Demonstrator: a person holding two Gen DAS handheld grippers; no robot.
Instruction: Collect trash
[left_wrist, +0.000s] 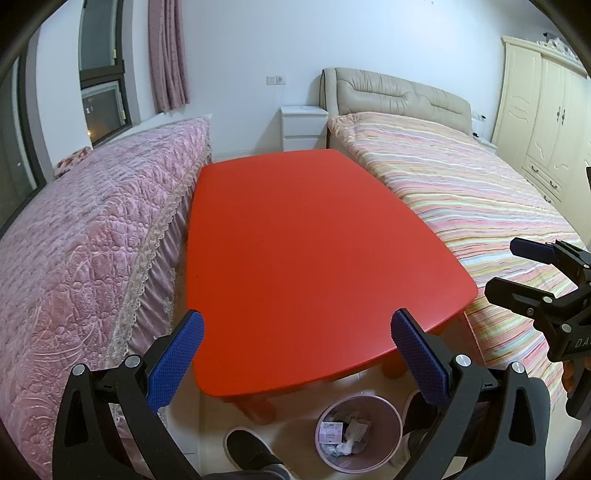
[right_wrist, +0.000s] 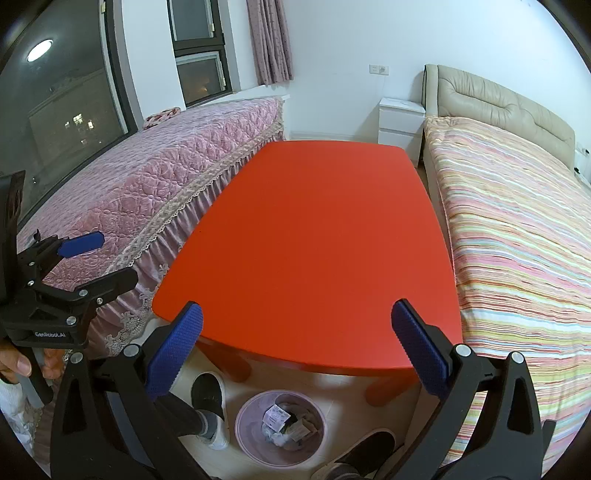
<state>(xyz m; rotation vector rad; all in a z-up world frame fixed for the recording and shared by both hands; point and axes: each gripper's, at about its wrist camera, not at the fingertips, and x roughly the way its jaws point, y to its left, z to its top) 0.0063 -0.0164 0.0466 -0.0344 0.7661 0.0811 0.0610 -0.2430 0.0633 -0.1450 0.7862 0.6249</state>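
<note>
Trash, crumpled paper scraps (left_wrist: 345, 432), already lies in the pale pink round wastebasket (right_wrist: 247, 439) on the floor below the bare red bench (left_wrist: 295, 240). Both tongs, left (left_wrist: 297, 341) and right (right_wrist: 297, 341), gape wide and empty; swinging low could tip the wastebasket.

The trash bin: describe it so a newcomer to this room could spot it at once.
Find the big red table standing between the pink quilted bed and the striped bed. On the pale floor just off the table's near edge, between the person's dark shoes, stands the trash bin. It is small, round, pale pink, and holds crumpled paper.
</note>
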